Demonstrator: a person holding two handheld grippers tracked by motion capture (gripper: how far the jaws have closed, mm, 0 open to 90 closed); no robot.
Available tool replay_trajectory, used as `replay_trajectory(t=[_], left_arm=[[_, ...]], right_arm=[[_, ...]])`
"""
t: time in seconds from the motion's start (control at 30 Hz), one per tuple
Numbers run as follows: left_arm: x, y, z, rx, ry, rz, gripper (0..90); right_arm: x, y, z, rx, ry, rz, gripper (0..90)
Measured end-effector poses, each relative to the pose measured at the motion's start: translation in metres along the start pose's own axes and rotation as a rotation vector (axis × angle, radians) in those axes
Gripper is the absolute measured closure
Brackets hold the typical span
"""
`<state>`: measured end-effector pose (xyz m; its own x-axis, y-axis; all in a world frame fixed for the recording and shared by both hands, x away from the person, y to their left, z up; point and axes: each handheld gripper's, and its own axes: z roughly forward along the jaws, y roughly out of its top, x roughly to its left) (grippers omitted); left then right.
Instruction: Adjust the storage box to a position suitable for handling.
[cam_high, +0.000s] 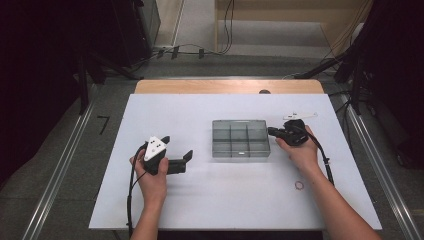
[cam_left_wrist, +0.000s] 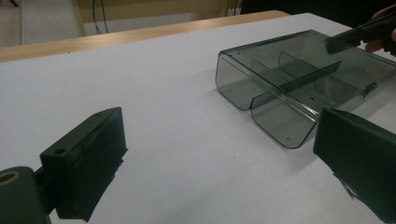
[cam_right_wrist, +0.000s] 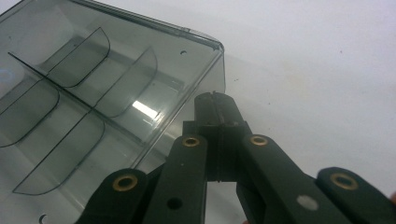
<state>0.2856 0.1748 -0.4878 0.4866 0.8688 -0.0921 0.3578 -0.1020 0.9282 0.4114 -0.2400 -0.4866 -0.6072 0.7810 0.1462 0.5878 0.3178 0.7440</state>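
High view: a smoky transparent plastic organiser box (cam_high: 240, 138), divided into 6 compartments in 2 rows of 3, lies flat near the middle of the white table (cam_high: 200, 200). My right gripper (cam_high: 271, 131) sits at the box's right edge, its fingers (cam_high: 276, 132) pressed together with nothing between them, their tips touching or just beside the box's right wall; I cannot tell which. My left gripper (cam_high: 177, 153) rests well to the left of the box, its fingers (cam_high: 188, 155) spread wide and pointing toward the box, with only bare table between them. A small reddish rubber ring (cam_high: 299, 185) lies on the table beside my right forearm, apart from the box.

Left gripper view: the 2 black fingers stand far apart at the lower corners, and the box lies ahead and to the right, its curved dividers visible through the clear wall.

Right gripper view: the shut fingers meet at the box's rounded corner, over the white table.

Writing: a dark mark shaped like a 7 (cam_high: 103, 123) shows on the grey floor left of the table; no brand or label is readable on the box or grippers.
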Motion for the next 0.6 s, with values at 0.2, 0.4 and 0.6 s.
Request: replay_trajectory(t=[0.2, 0.4, 0.6], left_arm=[[-0.004, 0.008, 0.024, 0.022, -0.001, -0.003, 4.9], [-0.009, 0.012, 0.044, 0.057, 0.001, -0.041, 12.5], [-0.006, 0.016, 0.063, 0.117, 0.039, -0.138, 39.9]], right_arm=[[-0.001, 0.000, 0.000, -0.001, 0.007, 0.005, 88.6], [0.001, -0.001, 0.001, 0.011, 0.015, 0.009, 88.6], [0.001, 0.001, -0.002, 0.016, 0.031, 0.025, 88.6]])
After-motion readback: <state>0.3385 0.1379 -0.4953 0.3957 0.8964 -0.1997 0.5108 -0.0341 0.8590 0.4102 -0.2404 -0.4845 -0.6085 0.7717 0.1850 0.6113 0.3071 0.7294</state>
